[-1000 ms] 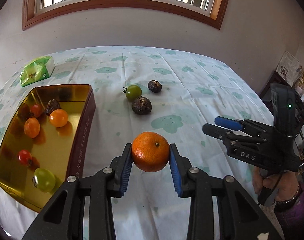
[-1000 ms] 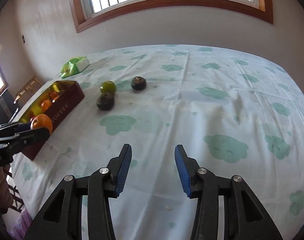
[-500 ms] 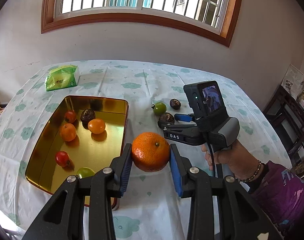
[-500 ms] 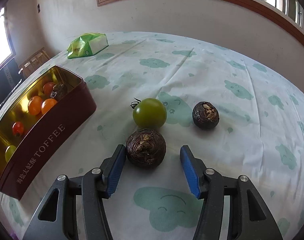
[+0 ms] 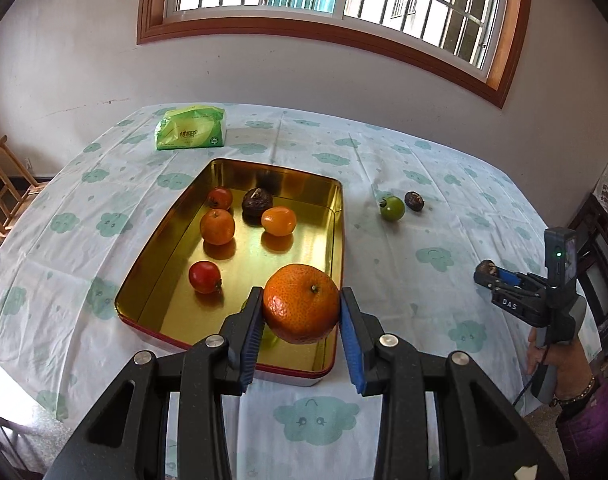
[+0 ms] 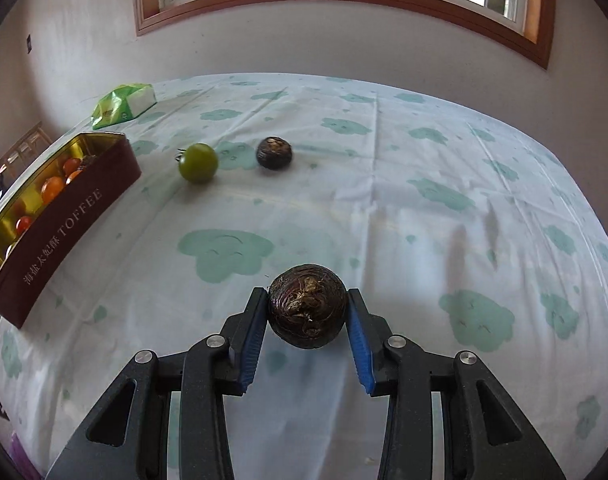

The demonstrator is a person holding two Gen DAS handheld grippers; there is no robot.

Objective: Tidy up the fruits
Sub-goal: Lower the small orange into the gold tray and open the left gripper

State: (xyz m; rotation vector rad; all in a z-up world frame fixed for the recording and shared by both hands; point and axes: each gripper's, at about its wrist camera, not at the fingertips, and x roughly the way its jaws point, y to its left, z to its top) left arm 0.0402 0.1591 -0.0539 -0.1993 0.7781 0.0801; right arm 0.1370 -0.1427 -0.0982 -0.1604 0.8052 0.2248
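Note:
My left gripper (image 5: 300, 320) is shut on an orange mandarin (image 5: 301, 303) and holds it above the near right corner of the gold toffee tin (image 5: 339, 216). The tin holds several small fruits: oranges, red tomatoes and a dark brown one. My right gripper (image 6: 307, 322) is shut on a dark brown round fruit (image 6: 307, 306) and holds it above the tablecloth; it also shows in the left wrist view (image 5: 488, 274) at far right. A green tomato (image 6: 198, 162) and another dark brown fruit (image 6: 274, 153) lie on the cloth right of the tin (image 6: 64, 224).
A green tissue pack (image 5: 191, 127) lies at the far left of the table beyond the tin. The table carries a white cloth with green cloud prints (image 6: 423, 184). A wooden chair (image 5: 0, 188) stands off the left edge. A wall and window are behind.
My right gripper closed on the dark brown fruit, lifted it and drew back to the right. My left gripper carried the mandarin left over the tin's near corner.

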